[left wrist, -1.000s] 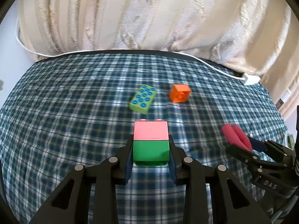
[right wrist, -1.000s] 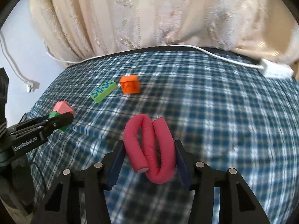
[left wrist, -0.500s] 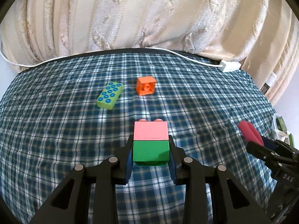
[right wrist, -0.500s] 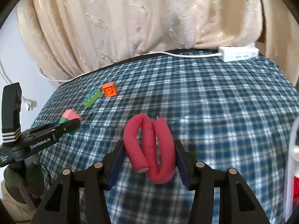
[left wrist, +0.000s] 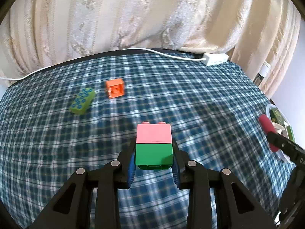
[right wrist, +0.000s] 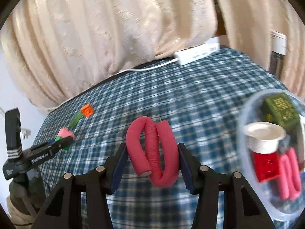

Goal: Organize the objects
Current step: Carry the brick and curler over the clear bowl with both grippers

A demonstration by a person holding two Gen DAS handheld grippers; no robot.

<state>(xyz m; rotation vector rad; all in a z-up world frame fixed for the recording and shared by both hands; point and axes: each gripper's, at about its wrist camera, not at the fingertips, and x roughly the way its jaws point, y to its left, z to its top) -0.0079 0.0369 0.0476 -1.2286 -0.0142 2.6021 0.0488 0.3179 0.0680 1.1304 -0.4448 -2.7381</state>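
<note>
Blocks sit far left on the checked cloth [left wrist: 190, 99]: a lime studded brick [left wrist: 82, 103], then an orange cube [left wrist: 115, 88] just beside it. Centre, my left gripper [left wrist: 154, 159] clamps the green block [left wrist: 154, 156], a pink block [left wrist: 154, 133] stacked on top, both lifted clear of the cloth. Further right, my right gripper [right wrist: 151, 161] squeezes a folded pink foam roller [right wrist: 152, 152] between its pads. Far right, a clear tub [right wrist: 243, 118] holds a red brick [right wrist: 266, 167], white cup [right wrist: 264, 137], dark green box [right wrist: 279, 108] and another pink roller [right wrist: 288, 173].
</note>
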